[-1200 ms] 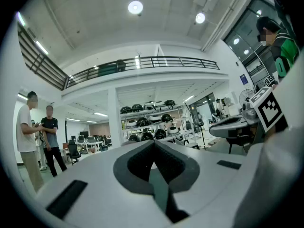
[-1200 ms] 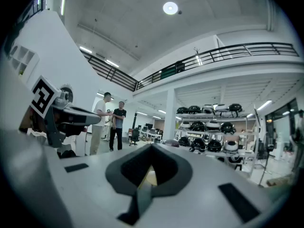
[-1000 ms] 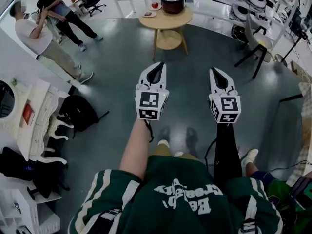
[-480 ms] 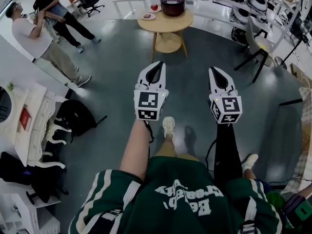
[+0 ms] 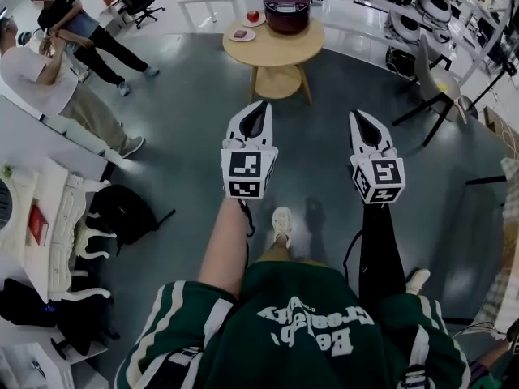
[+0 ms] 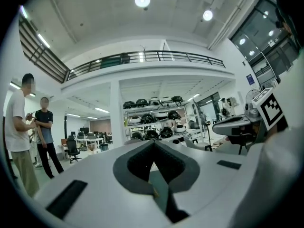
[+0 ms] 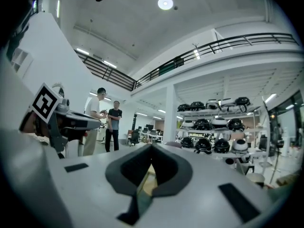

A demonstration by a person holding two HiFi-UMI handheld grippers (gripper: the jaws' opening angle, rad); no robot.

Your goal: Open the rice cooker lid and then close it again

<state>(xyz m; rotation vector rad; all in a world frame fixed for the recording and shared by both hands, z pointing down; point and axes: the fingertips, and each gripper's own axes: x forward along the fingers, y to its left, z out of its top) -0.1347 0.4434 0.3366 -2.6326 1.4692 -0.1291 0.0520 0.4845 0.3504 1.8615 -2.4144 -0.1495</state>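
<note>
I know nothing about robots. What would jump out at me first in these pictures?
Two white tools fill the middle of the head view, the left gripper and the right gripper. Each carries a cube of black square markers, and their jaws are together and empty. Beyond them, at the top, a dark maroon rice cooker sits with its lid down on a round wooden table. Two people stand at the upper left.

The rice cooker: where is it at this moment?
In the head view the rice cooker stands at the top centre, on the far part of the round wooden table, with a small plate to its left.
</note>
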